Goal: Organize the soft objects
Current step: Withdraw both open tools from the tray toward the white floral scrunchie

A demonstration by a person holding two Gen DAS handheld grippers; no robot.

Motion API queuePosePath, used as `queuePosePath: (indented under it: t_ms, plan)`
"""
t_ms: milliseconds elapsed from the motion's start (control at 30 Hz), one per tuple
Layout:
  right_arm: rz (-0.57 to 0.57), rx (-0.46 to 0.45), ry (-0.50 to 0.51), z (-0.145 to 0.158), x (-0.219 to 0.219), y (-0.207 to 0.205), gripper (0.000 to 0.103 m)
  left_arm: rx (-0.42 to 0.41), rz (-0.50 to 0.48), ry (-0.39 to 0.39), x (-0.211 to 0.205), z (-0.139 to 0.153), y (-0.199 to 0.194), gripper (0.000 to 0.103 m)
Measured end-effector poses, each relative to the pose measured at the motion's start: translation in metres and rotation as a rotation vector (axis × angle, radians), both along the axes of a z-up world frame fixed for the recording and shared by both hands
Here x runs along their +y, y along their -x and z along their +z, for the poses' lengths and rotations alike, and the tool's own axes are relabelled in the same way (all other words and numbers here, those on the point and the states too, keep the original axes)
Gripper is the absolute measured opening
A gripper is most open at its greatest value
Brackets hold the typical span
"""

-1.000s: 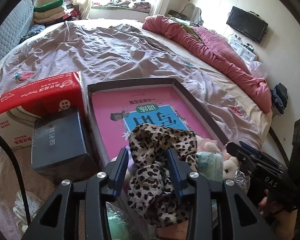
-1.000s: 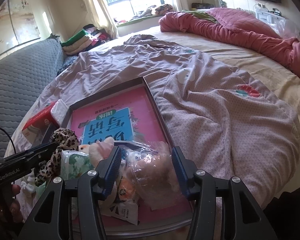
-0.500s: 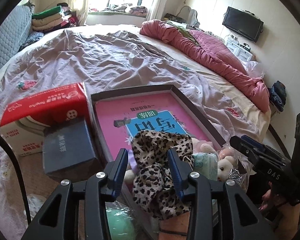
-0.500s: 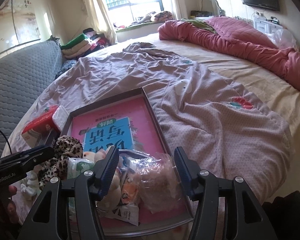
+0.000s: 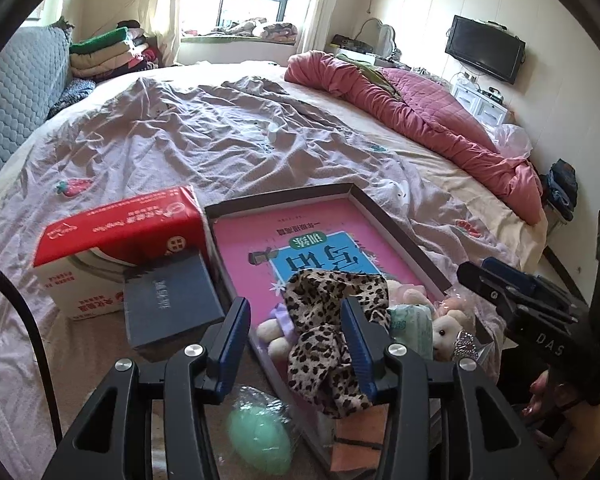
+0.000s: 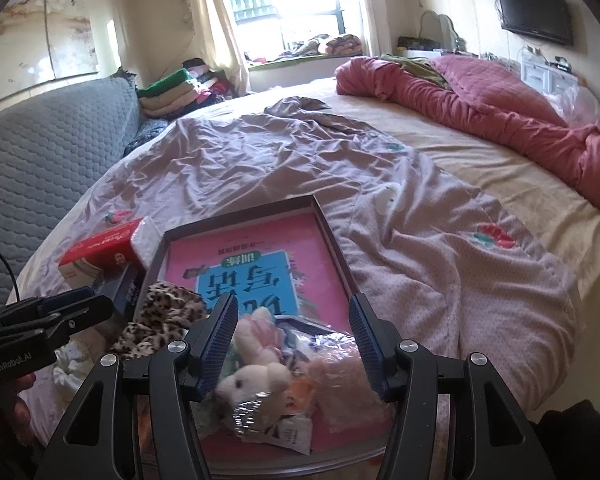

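Tray [image 5: 400, 236], on bed [image 5: 204, 140]: pink book; at its near end leopard cloth [image 5: 328, 344], plush toys [image 6: 252, 376], plastic packets [image 6: 340, 360]. Left gripper [image 5: 296, 344]: released, jaws just widened, cloth between them, pads clear of it. Right gripper [image 6: 292, 344]: released, jaws just widened, above the toys and packets, gripping nothing. Left of tray: red tissue box [image 5: 116, 240], dark box [image 5: 172, 304]. Near edge: green ball [image 5: 260, 436]

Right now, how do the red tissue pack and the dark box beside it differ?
The red tissue pack is bigger, red on top and white below, with printed text; the dark box is smaller and plain navy with faint lettering. The pack lies farther up the bed, and the box sits in front, overlapping it. Both sit left of the tray, outside it.
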State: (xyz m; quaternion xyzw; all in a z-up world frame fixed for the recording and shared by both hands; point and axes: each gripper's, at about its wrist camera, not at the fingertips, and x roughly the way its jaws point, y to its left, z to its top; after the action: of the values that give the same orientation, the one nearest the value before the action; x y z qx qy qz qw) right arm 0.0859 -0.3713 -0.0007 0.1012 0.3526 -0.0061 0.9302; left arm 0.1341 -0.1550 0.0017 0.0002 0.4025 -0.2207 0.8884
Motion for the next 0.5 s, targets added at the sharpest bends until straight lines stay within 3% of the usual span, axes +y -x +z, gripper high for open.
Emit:
queuePosePath:
  t_ms: [433, 500]
  plan:
    - [0.038, -0.036, 0.036, 0.023, 0.025, 0.005, 0.060, -0.024, 0.041, -0.010, 0.020, 0.015, 0.014, 0.055]
    - [0.047, -0.041, 0.059, 0.026, 0.030, 0.006, 0.061, -0.028, 0.058, -0.014, 0.025, 0.018, 0.016, 0.060]
